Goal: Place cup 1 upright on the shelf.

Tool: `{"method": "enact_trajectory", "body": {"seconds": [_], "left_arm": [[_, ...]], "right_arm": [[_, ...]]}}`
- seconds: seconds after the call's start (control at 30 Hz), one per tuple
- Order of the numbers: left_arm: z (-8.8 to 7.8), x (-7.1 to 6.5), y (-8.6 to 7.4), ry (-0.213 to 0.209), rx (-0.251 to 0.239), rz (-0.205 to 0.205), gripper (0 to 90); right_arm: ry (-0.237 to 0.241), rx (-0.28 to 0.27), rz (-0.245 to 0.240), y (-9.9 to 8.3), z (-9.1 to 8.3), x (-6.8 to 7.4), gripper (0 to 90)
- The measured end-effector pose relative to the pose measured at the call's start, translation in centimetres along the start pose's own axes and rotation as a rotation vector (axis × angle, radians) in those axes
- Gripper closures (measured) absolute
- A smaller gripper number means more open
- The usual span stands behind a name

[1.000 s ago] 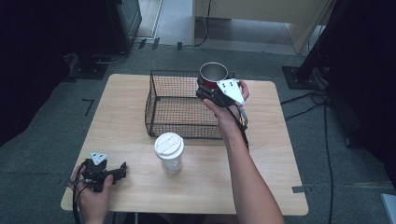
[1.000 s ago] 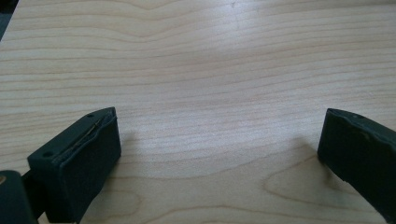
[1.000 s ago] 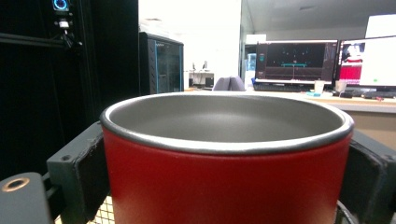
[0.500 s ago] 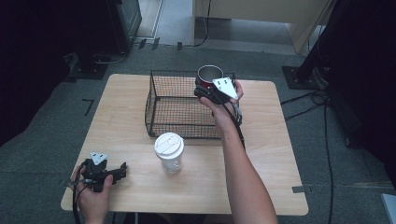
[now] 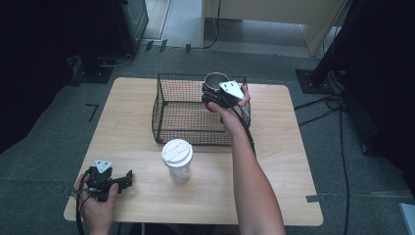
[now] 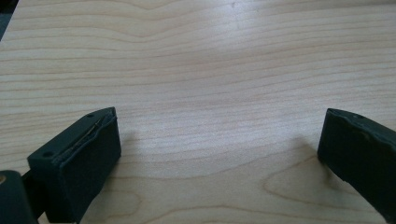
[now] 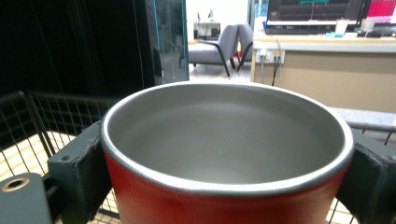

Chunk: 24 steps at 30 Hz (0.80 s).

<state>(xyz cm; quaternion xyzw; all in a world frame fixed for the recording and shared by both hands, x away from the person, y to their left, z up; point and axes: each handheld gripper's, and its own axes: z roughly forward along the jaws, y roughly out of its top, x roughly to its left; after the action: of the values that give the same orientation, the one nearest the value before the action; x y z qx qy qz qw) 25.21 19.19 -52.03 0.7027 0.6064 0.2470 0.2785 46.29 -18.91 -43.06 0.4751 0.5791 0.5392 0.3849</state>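
High view: wooden table (image 5: 288,147), pale grain, rounded corners, standing on grey floor; black wire basket (image 5: 171,110) at the table's far middle, open-topped; red cup (image 5: 214,85) with a grey metal interior, held upright at the basket's far right corner, over the rim, its mouth facing up; right gripper (image 5: 215,98) clamped on the cup's sides, grey three-cornered plate on top, the person's right forearm reaching across the table from the near edge; clear tumbler (image 5: 178,159) with a white lid, upright on the table just in front of the basket, apart from both grippers; left gripper (image 5: 128,177) lying near the table's near left corner in the person's left hand, jaws pointing toward the tumbler, well apart from it.

Left gripper view: two black jaws spread wide, one at each lower corner; bare table surface (image 6: 210,93) between them; nothing between the pads, fingers released.

Right gripper view: red cup (image 7: 187,205) close up between the two black jaws, one pad pressed on each side of its wall just below the rim; grey interior appears empty; fingers grasping the cup; wire basket (image 7: 42,121) behind and below at left, its mesh wall and rim visible; office room beyond with a grey chair (image 7: 210,49) and a desk (image 7: 303,65).
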Motion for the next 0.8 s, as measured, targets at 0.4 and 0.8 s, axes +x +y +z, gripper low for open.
{"method": "enact_trajectory", "body": {"seconds": [0.4, 0.8], "left_arm": [[0.0, 0.0, 0.0, 0.000, 0.000, 0.000, 0.1], [0.0, 0.0, 0.0, 0.000, 0.000, 0.000, 0.0]], "right_arm": [[-0.006, 0.117, -0.018, -1.7, 0.9, -0.2, 6.4], [-0.027, 0.192, -0.010, -1.6, 1.1, -0.4, 5.5]]}}
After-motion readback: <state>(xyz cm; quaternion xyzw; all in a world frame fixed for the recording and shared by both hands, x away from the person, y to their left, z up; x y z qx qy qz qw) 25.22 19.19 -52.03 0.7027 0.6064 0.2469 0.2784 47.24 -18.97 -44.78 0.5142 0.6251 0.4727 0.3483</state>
